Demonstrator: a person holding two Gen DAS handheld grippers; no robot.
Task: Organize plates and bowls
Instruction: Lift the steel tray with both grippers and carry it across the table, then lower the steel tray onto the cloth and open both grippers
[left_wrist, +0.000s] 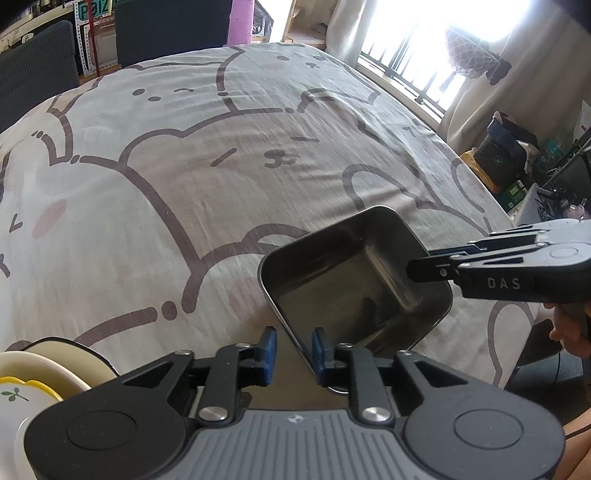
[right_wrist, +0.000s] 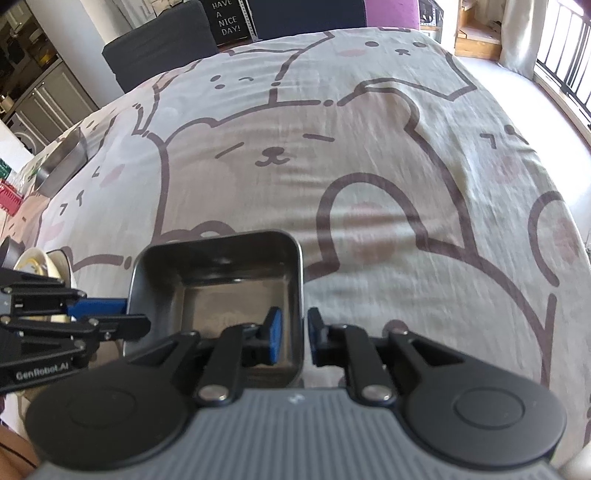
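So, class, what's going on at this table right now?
A person works a gripper in each hand on a square metal tray that sits on the bear-print tablecloth. The left gripper straddles the tray's left wall and the right gripper its right wall. Both sets of jaws stand slightly apart and are not pinching the metal. A stack of cream plates sits beside the left gripper.

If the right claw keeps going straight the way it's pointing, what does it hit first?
Probably the metal tray: the right claw already straddles the tray's right wall, pads slightly apart. Pushing on, it would likely bottom out on that wall, then the tablecloth beneath.
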